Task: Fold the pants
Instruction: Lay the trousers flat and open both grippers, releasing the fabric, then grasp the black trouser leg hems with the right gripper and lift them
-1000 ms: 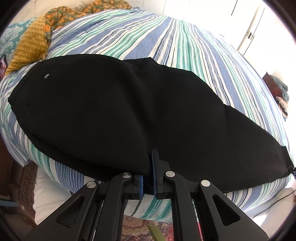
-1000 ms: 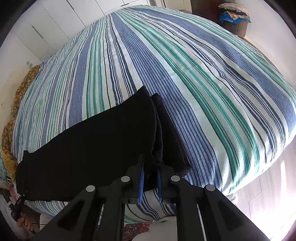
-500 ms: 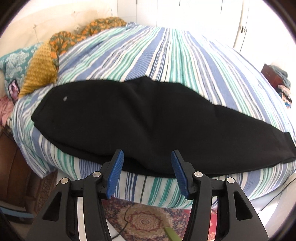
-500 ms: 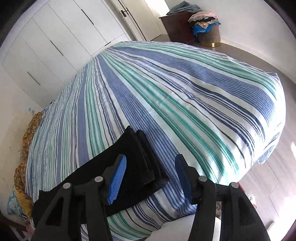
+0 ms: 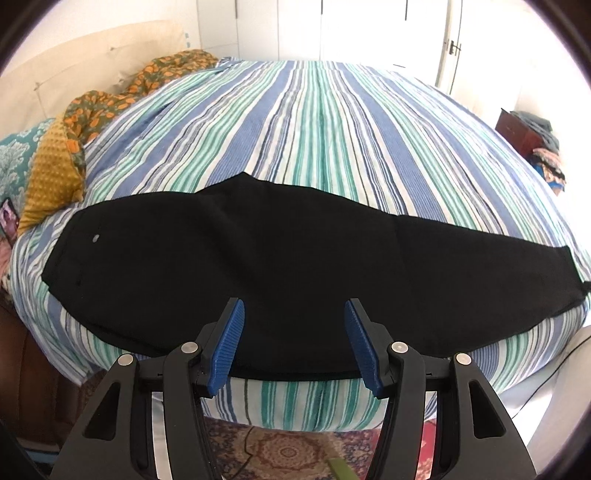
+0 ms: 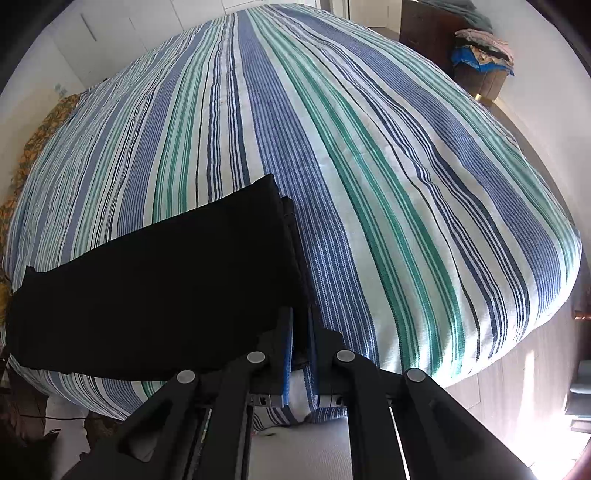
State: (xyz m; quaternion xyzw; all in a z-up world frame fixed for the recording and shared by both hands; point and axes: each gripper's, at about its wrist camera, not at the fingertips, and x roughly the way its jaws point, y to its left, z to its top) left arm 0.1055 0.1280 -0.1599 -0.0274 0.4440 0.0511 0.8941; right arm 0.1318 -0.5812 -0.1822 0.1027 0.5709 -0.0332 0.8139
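Black pants (image 5: pixel 258 266) lying leg-on-leg along the near edge of the striped bed (image 5: pixel 325 122), left tool (image 5: pixel 293 341) spread wide and released above the near hem, right tool (image 6: pixel 300 345) clenched on the cuff end, likely readying the lengthwise fold.

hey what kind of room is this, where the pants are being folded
Most likely a bedroom. The black pants lie on a bed with a striped bedspread, patterned pillows sit at its head, and white closet doors line the far wall.
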